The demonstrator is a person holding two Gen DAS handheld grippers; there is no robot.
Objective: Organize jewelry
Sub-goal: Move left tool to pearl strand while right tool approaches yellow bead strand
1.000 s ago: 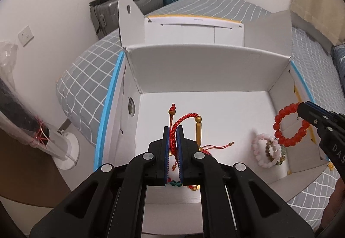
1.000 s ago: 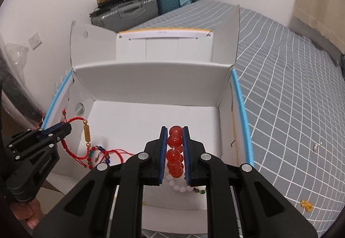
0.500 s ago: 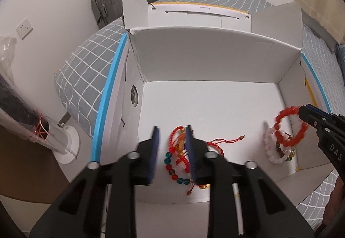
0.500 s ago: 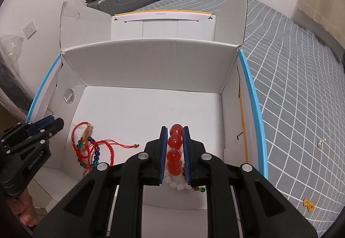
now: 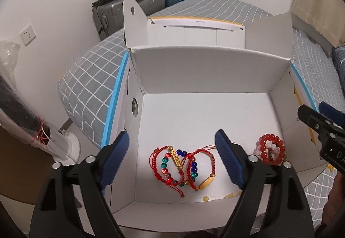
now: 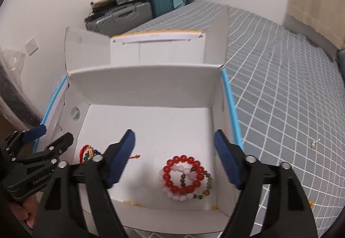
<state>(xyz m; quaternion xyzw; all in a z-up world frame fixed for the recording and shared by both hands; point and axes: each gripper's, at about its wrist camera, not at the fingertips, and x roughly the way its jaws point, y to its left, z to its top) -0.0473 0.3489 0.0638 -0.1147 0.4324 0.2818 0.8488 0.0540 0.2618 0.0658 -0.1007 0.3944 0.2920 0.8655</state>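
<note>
An open white cardboard box (image 5: 204,70) (image 6: 146,80) sits on the bed. On its floor at the left lie red cord bracelets (image 5: 189,167) (image 6: 86,151) with gold barrels and a coloured bead string. At the right a red bead bracelet (image 5: 271,147) (image 6: 183,175) lies on pale pink and brown-green bead bracelets. My left gripper (image 5: 172,149) is open and empty above the cord bracelets. My right gripper (image 6: 174,147) is open and empty above the red bead bracelet; it also shows at the right edge of the left wrist view (image 5: 310,113).
The bed has a grey checked cover (image 6: 291,87). A small silver piece (image 6: 314,143) and a yellow bit (image 6: 310,197) lie on it right of the box. Suitcases (image 5: 138,1) stand by the far wall. The box flaps stand upright.
Both grippers have opened wide and pulled back. The red cord bracelet dropped from the left one onto the box floor; the red bead bracelet dropped from the right one onto the pale beads.
</note>
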